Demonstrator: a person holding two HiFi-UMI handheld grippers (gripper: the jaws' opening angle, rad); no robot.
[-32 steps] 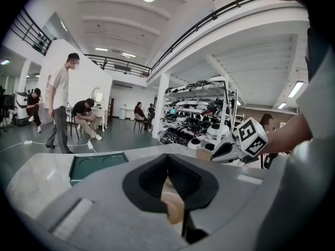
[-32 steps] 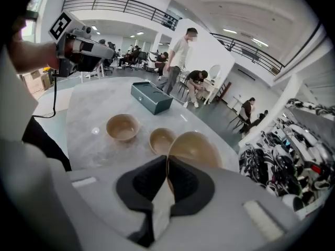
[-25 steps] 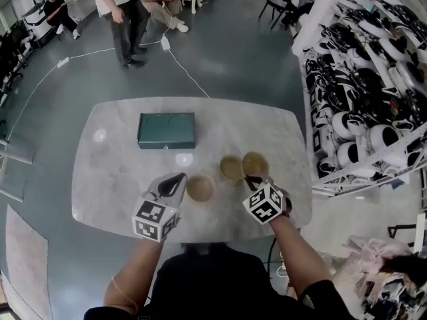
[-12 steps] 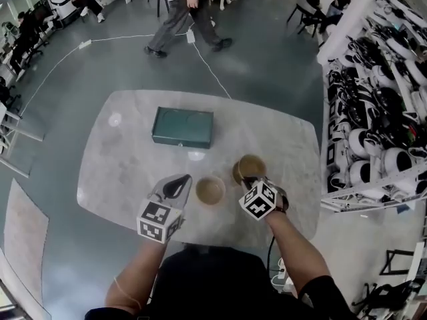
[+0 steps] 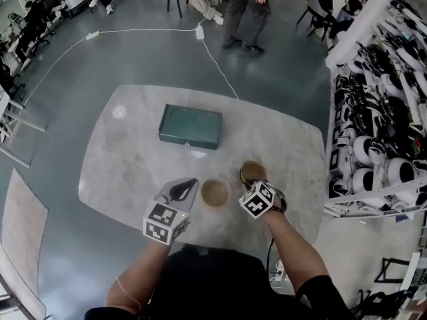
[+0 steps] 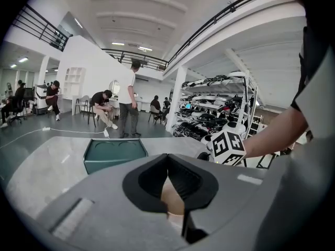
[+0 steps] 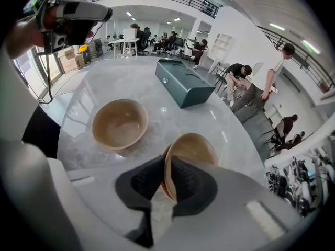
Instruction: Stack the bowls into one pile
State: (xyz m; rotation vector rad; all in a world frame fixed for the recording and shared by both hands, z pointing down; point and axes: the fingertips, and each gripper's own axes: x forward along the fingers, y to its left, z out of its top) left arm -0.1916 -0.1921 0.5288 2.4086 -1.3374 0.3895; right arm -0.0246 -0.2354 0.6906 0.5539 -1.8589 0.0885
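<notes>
A single tan bowl [image 5: 215, 192] [image 7: 120, 123] stands on the marble table [image 5: 127, 159] near its front edge. To its right a second tan bowl [image 5: 252, 172] [image 7: 193, 150] sits nested in another one, of which only a sliver of rim shows. My right gripper [image 5: 253, 183] [image 7: 166, 166] points steeply down with that top bowl's near rim between its pads; its jaws are opening. My left gripper [image 5: 189, 186] [image 6: 168, 158] is shut and holds nothing, just left of the single bowl [image 6: 172, 200], which shows beyond its jaws.
A dark green box [image 5: 190, 127] [image 7: 183, 85] lies farther back on the table. Racks of white equipment [image 5: 380, 112] stand to the right. People stand and sit on the floor beyond the table's far edge.
Three separate bowls have become a single bowl and a nested pair: my right gripper brought the rightmost bowl left and down into the middle one. My left gripper barely shifted.
</notes>
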